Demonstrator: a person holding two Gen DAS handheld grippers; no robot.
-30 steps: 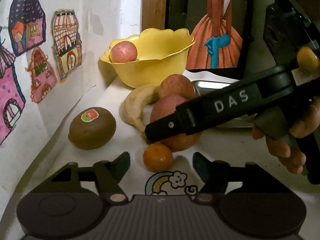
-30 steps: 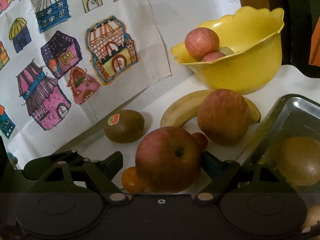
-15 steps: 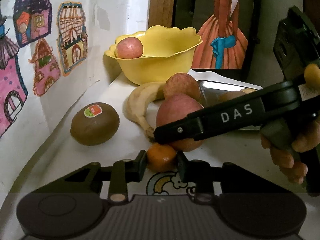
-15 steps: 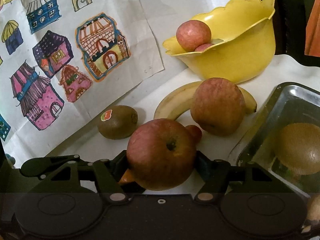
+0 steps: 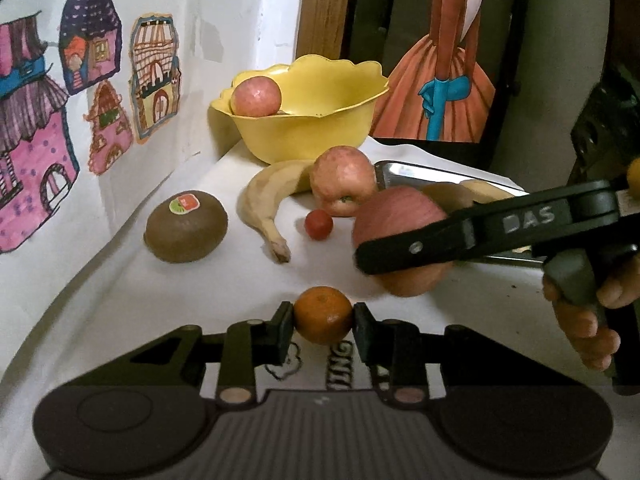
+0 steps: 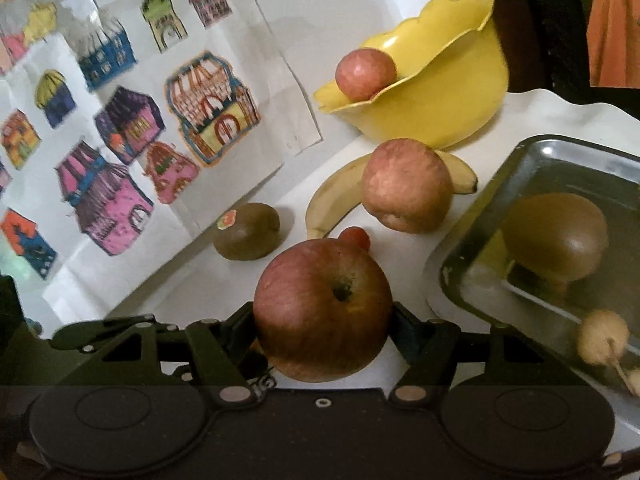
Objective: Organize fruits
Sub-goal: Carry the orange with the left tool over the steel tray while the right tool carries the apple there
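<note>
My left gripper (image 5: pixel 323 328) is shut on a small orange (image 5: pixel 323 314), held just above the white table. My right gripper (image 6: pixel 323 334) is shut on a big red apple (image 6: pixel 322 310), lifted off the table; the same apple (image 5: pixel 400 224) shows in the left wrist view behind the right gripper's black finger. On the table lie a kiwi (image 5: pixel 186 226), a banana (image 5: pixel 264 200), a second apple (image 5: pixel 344 186) and a cherry tomato (image 5: pixel 319 224). The yellow bowl (image 5: pixel 316 128) at the back holds an apple (image 5: pixel 256 96).
A metal tray (image 6: pixel 484 216) on the right holds a kiwi (image 6: pixel 556 236) and small pale fruits (image 6: pixel 602 336). Paper drawings of houses (image 6: pixel 120 152) cover the wall on the left. A person's hand (image 5: pixel 584 312) holds the right gripper. A painting (image 5: pixel 444 68) leans behind the bowl.
My left gripper closed on the small orange and lifted it back. My right gripper raised the big apple, uncovering the cherry tomato.
</note>
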